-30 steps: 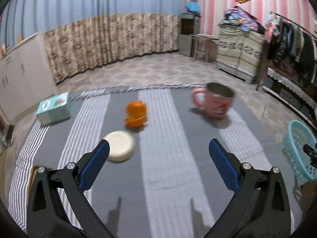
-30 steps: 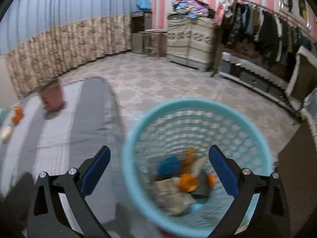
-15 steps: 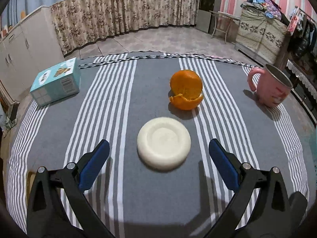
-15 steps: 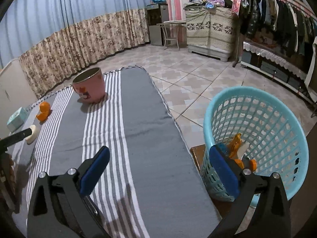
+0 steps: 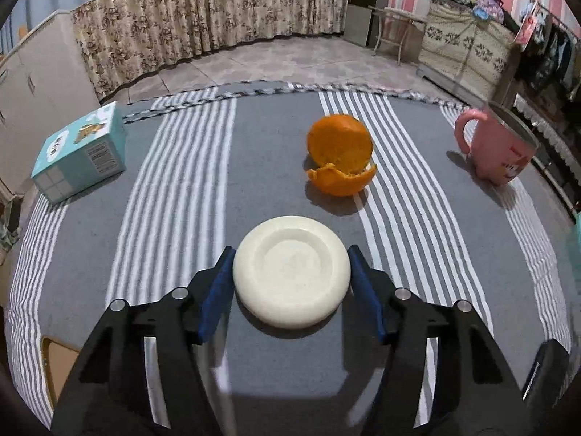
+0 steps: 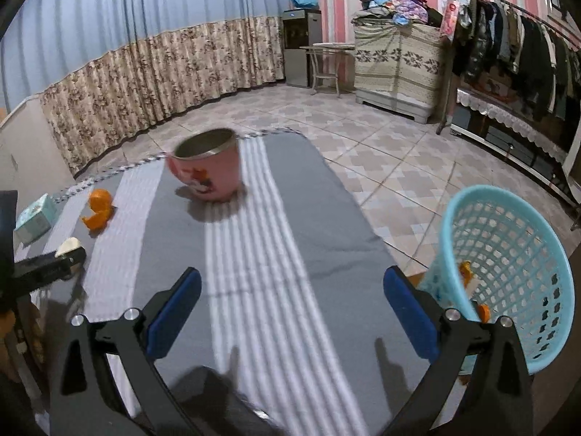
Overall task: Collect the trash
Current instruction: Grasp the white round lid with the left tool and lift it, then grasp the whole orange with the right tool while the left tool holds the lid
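The round, cream-white, shallow plastic lid (image 5: 292,271) lies flat on the grey cloth with white stripes (image 5: 174,189) that covers the table, toward its near edge in the left wrist view. The left gripper (image 5: 290,283) straddles it: the blue pads stand at the lid's left and right rims, and the jaws are closing, with the lid between them; whether the pads already press on it cannot be told for sure, though they look to be touching its sides. Just beyond the lid, toward the far edge, sits a curled piece of orange peel (image 5: 340,154), apart from the lid. A light blue cardboard box (image 5: 80,152) stands near the left edge of the cloth, and a pink enamel mug with a cartoon print (image 5: 499,149) stands near the right edge.

The right gripper (image 6: 290,312) hangs over the right end of the table with its jaws wide apart and nothing between them. Beside that end, off the table, stands a light blue plastic mesh basket (image 6: 508,276) with orange scraps inside.
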`<action>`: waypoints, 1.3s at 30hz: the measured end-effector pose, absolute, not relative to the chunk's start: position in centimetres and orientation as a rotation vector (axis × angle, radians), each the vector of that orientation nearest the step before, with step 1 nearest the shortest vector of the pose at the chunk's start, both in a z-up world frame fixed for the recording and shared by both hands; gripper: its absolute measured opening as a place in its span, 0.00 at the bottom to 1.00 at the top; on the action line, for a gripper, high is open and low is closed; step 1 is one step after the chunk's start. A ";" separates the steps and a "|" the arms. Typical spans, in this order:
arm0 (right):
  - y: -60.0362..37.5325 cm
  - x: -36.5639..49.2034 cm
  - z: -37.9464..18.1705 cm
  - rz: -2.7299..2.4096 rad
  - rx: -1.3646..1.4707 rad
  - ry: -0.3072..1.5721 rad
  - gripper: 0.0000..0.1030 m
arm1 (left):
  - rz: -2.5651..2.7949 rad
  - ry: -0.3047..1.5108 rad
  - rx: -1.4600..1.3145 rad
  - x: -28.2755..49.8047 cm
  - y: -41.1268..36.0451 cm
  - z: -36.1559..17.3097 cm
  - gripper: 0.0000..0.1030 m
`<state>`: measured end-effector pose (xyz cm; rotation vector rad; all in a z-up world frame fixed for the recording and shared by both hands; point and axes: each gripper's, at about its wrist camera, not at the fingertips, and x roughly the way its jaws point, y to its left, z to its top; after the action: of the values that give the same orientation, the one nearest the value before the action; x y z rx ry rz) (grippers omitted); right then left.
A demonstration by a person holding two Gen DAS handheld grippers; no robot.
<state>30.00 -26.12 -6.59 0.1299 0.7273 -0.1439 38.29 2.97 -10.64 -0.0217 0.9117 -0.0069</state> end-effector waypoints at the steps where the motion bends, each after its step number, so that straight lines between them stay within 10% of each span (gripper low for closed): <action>1: -25.2 30.2 -6.3 -0.135 0.119 0.724 0.95 | -0.001 0.899 -0.016 37.8 3.5 -10.2 0.59; 34: -4.3 45.2 -10.4 0.178 -0.299 0.865 0.94 | 0.196 0.726 -0.134 35.1 17.4 -8.8 0.59; 39: -3.2 46.5 -10.1 0.252 -0.275 0.866 0.73 | 0.196 0.725 -0.142 34.9 17.6 -9.0 0.59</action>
<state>46.45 -3.23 -10.10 -0.2752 0.8659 0.2522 34.87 17.60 -8.96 -0.1416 0.7255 0.1962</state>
